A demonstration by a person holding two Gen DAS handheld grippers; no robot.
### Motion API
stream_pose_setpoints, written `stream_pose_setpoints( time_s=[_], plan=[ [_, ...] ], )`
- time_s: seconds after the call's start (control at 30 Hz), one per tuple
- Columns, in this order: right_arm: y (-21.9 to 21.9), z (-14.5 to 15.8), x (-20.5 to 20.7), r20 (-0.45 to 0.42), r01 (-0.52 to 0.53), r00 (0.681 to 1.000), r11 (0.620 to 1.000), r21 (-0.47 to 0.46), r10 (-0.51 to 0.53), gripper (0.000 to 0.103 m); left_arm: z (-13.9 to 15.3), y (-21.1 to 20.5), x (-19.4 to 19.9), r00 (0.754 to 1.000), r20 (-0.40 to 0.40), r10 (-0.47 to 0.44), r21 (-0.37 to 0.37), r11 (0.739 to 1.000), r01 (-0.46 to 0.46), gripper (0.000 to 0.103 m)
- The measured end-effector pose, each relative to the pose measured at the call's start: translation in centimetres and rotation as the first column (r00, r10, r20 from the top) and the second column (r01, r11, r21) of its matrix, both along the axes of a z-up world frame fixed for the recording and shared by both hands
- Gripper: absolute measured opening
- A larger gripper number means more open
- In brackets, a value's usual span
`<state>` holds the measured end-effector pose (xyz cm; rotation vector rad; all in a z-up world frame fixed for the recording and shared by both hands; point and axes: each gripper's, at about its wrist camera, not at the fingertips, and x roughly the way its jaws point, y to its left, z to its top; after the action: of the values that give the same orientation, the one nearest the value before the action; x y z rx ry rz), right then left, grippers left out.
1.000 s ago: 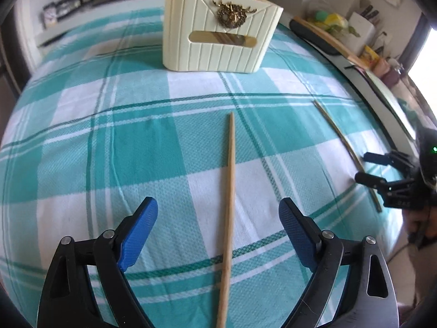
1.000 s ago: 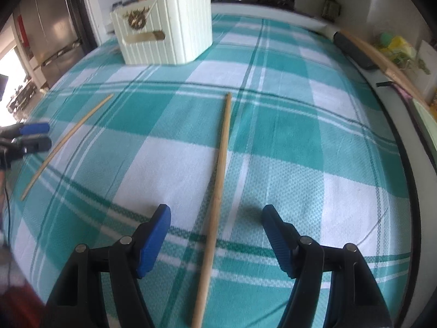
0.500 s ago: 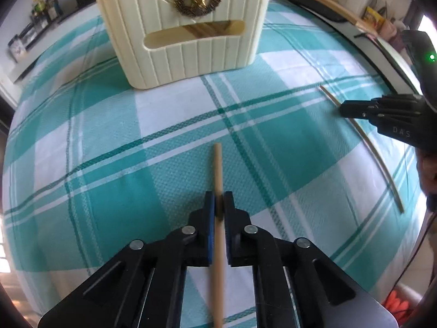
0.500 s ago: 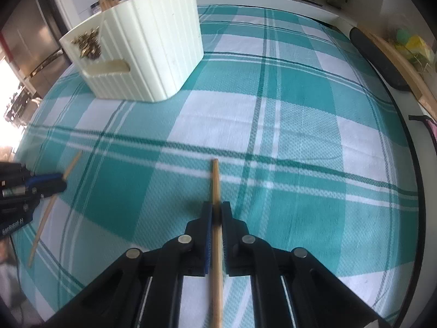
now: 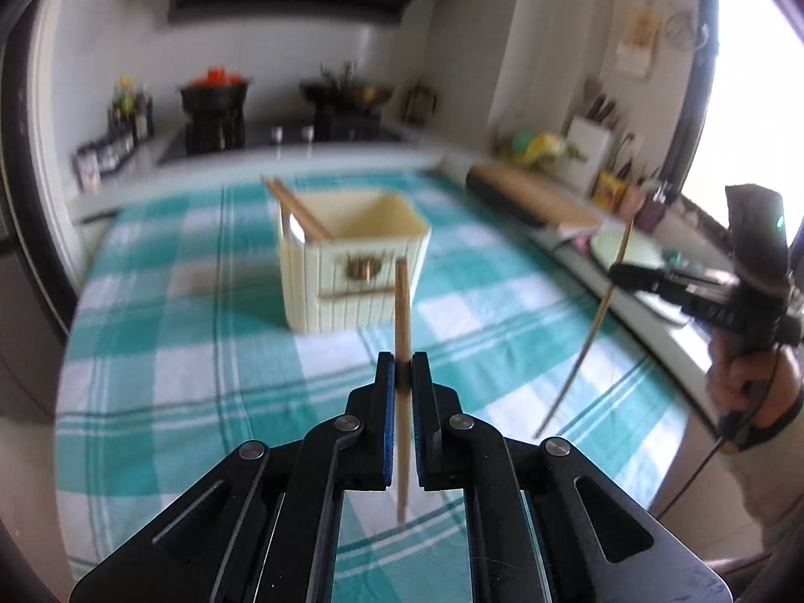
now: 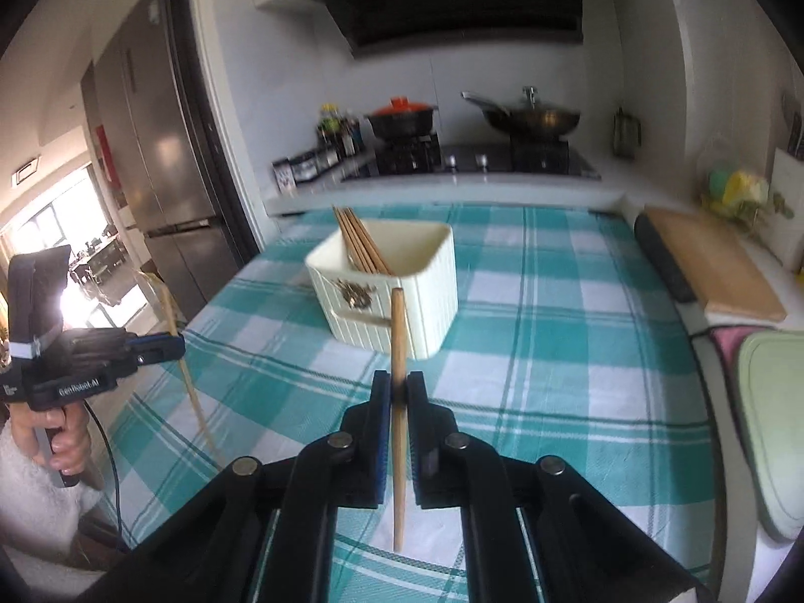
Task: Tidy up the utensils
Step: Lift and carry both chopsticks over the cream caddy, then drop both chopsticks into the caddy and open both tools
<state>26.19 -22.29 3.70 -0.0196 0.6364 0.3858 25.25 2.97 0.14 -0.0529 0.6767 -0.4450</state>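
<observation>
My left gripper [image 5: 402, 372] is shut on a wooden chopstick [image 5: 401, 301] and holds it upright above the teal checked tablecloth [image 5: 211, 372]. My right gripper [image 6: 397, 392] is shut on a second chopstick [image 6: 397, 331], also clear of the cloth. Beyond both stands the cream ribbed utensil holder [image 5: 352, 276] [image 6: 432, 291], with several chopsticks [image 6: 362, 246] leaning in its left corner. Each view shows the other gripper from the side: the right gripper [image 5: 620, 274] with its chopstick [image 5: 588, 346], and the left gripper [image 6: 171, 344] with its chopstick [image 6: 188, 382].
A wooden board [image 6: 713, 266] and a pale green board [image 6: 774, 427] lie along the right counter. Behind the table are a stove with a red-lidded pot [image 6: 402, 115] and a wok [image 6: 532, 118]. A steel fridge [image 6: 151, 151] stands on the left.
Both grippers went from open over chopsticks lying on the cloth to shut on them. Both have risen and tilted up, lifting the chopsticks off the cloth.
</observation>
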Motion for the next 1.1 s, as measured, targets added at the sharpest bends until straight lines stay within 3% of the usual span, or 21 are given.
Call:
stream_pose_setpoints(
  time_s=[0.2, 0.3, 0.43, 0.57, 0.7, 0.9, 1.1],
  plan=[
    [1.5, 3.4, 0.1, 0.139, 0.009, 0.990, 1.000, -0.027, -0.005, 0.007, 5.3, 1.1, 0.3, 0.993, 0.110, 0.051, -0.068, 0.997, -0.044, 0.004],
    [2.5, 6.6, 1.5, 0.204, 0.001, 0.979, 0.999, -0.035, 0.006, 0.007, 8.4, 1.8, 1.7, 0.982, 0.160, 0.096, -0.084, 0.993, -0.084, 0.004],
    [3.9, 10.4, 4.0, 0.275, -0.009, 0.961, 0.998, -0.054, 0.024, 0.007, 12.5, 2.7, 4.8, 0.967, 0.202, 0.156, -0.141, 0.982, -0.129, 0.004],
    [5.9, 13.5, 7.3, 0.345, -0.013, 0.938, 0.998, -0.065, 0.035, 0.007, 14.8, 2.1, 8.5, 0.937, 0.265, 0.229, -0.128, 0.971, -0.201, 0.004],
    [7.3, 13.9, 11.0, 0.378, -0.011, 0.926, 0.999, -0.045, 0.027, 0.007, 14.0, 1.0, 12.6, 0.931, 0.260, 0.257, -0.079, 0.966, -0.245, 0.004],
    [9.0, 9.5, 16.1, 0.335, -0.019, 0.940, 0.990, -0.140, 0.065, 0.007, 8.6, 0.2, 18.6, 0.955, 0.132, 0.264, -0.036, 0.964, -0.262, 0.004],
    [10.5, 2.9, 22.4, 0.120, -0.071, 0.988, 0.977, -0.199, 0.096, 0.007, 3.1, 0.2, 22.3, 0.964, -0.009, 0.266, -0.004, 0.964, -0.266, 0.004]
  ],
)
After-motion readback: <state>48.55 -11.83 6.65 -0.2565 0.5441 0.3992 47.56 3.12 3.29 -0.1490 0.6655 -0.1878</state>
